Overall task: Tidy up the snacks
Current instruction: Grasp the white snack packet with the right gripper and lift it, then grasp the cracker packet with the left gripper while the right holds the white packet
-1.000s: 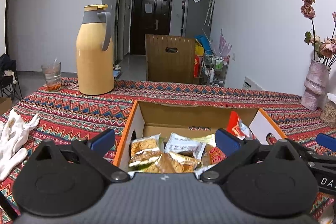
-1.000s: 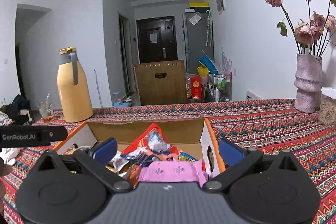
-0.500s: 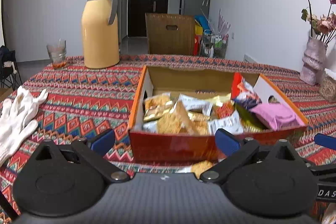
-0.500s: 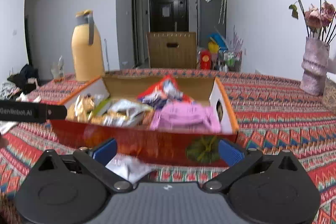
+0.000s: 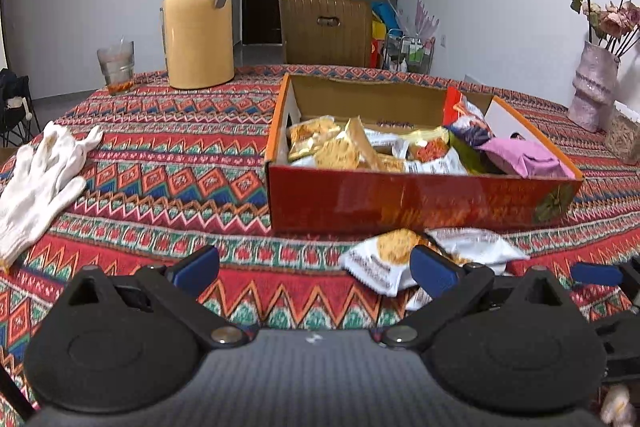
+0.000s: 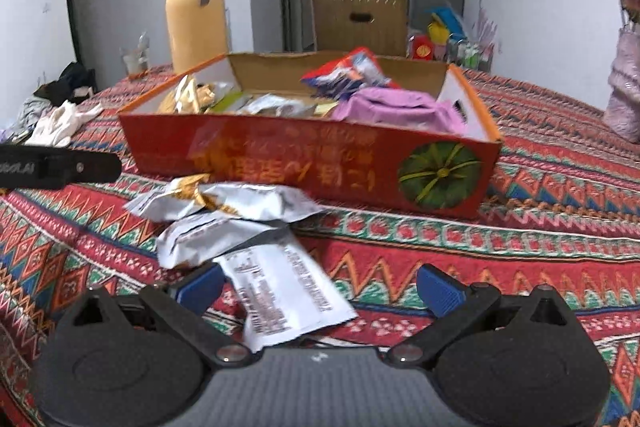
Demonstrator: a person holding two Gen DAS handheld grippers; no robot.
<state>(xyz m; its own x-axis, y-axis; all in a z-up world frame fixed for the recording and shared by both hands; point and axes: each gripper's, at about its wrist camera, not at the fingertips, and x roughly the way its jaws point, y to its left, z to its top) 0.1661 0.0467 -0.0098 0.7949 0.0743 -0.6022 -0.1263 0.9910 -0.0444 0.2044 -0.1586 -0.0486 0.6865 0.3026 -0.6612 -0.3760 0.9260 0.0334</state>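
The red cardboard box [image 5: 420, 201] sits straight ahead of both grippers on the patterned tablecloth [image 5: 168, 183], and it already holds most of the snacks: biscuit packets [image 5: 340, 151] toward its left end, a silver pouch [image 5: 436, 163] in the middle, a pink packet [image 5: 520, 157] at its right end and a red bag [image 6: 348, 71] leaning at the back. What is left lies outside the box, between its near wall and the grippers: a small heap of at least 3 loose packets [image 6: 224, 211], including a white biscuit packet [image 5: 384, 259] and a flat white sachet [image 6: 280, 299] nearest the right gripper. The left gripper [image 5: 316, 267] hovers low with its jaws spread wide and nothing between them; the loose heap lies just ahead of its right finger. The right gripper [image 6: 320, 287] is likewise spread and empty, with the sachet reaching in beside its left finger. So the task looks mostly done, with these few strays not yet picked up and boxed. Farther off, beyond the box to the left, stand a yellow thermos [image 5: 198, 15] and a glass [image 5: 116, 67]; white gloves [image 5: 40, 183] lie well left of the left gripper.
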